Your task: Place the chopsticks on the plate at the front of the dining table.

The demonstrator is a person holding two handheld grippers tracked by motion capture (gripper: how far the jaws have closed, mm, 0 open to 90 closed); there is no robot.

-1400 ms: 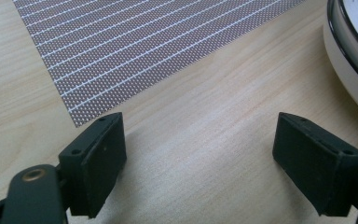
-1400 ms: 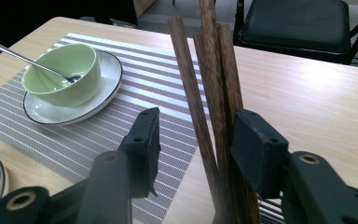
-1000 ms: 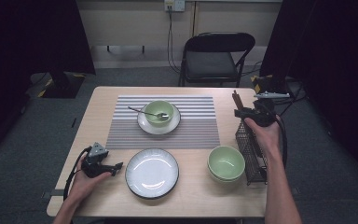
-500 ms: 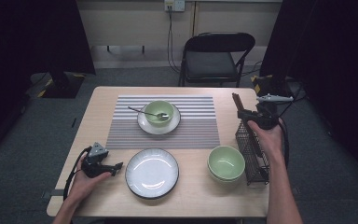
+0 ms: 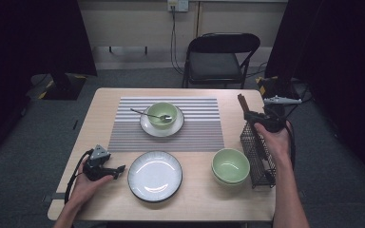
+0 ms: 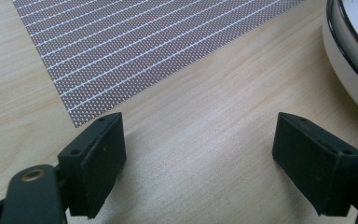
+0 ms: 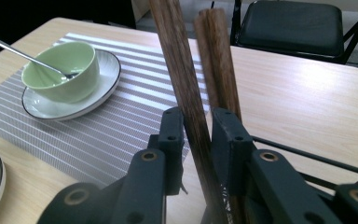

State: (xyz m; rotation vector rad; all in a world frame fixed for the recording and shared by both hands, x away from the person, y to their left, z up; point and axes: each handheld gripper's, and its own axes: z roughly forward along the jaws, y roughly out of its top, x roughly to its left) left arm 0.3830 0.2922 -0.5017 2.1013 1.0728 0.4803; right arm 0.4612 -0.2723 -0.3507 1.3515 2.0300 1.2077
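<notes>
High view, setting: wooden table (image 5: 204,209) with a striped placemat (image 5: 195,128), an empty plate (image 5: 155,175), a green bowl (image 5: 230,166), a second bowl with spoon (image 5: 161,115) on a saucer, and a wire basket (image 5: 257,154) at the right edge.
Right gripper: right gripper (image 7: 198,135) sits over the basket's far end; its jaws have just been closing and now pinch one dark wooden chopstick (image 7: 184,93) low on its shaft.
Second stick: another chopstick (image 7: 219,70) stands just behind the held one, apart from the pads as far as I can tell.
Task item location: both sticks rise upright out of the basket, tilted slightly toward the placemat.
Left gripper: left gripper (image 6: 200,154) rests on bare table, spread wide and empty, just beside the plate rim and near the placemat corner.
Risk 1: the round stick may pivot or slip between the flat pads, since only a narrow strip is clamped.
Risk 2: lifting may drag the neighbouring stick or snag the wire, tipping the light basket.
Change from earlier frame: the right hand has shifted slightly in the high view; the chopsticks lean a little differently. The left hand is unchanged.
</notes>
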